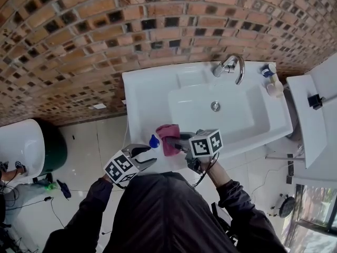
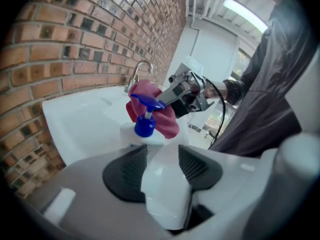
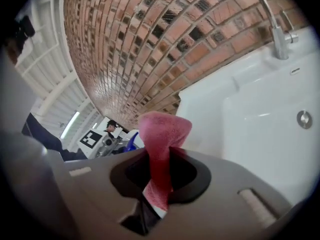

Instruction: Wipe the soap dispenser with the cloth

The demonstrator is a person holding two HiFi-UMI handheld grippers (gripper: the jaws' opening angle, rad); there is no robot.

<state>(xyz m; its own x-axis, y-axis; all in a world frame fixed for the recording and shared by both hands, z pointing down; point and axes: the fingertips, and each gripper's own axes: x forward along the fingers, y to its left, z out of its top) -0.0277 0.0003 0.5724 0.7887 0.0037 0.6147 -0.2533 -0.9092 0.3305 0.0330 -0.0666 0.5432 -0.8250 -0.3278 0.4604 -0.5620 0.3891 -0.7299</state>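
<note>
My left fingers (image 2: 126, 173) are clamped about halfway shut on the white body of the soap dispenser (image 2: 165, 184), one ribbed pad on each side. The bottle sits deep between them, tilted away from me with the blue pump (image 2: 145, 124) sticking out front. I'm gripping it low like that on purpose, so the top and the pump stay bare for wiping and the bottle can't spin off. It's over the front left corner of the sink (image 1: 142, 88), right by my chest. Honestly I can't tell from up top whether it's resting on the rim or lifted just clear.

Next over is the pink cloth (image 1: 168, 137), bunched up against the pump side of the bottle. My right fingers (image 3: 195, 176) are shut tight on it, pinching a fold so a fat rounded wad pokes out past the tips. That wad is the bit that does the rubbing, so the hard fingers never hit the plastic.

I reckon the wipe is just getting going, pump first.
</note>
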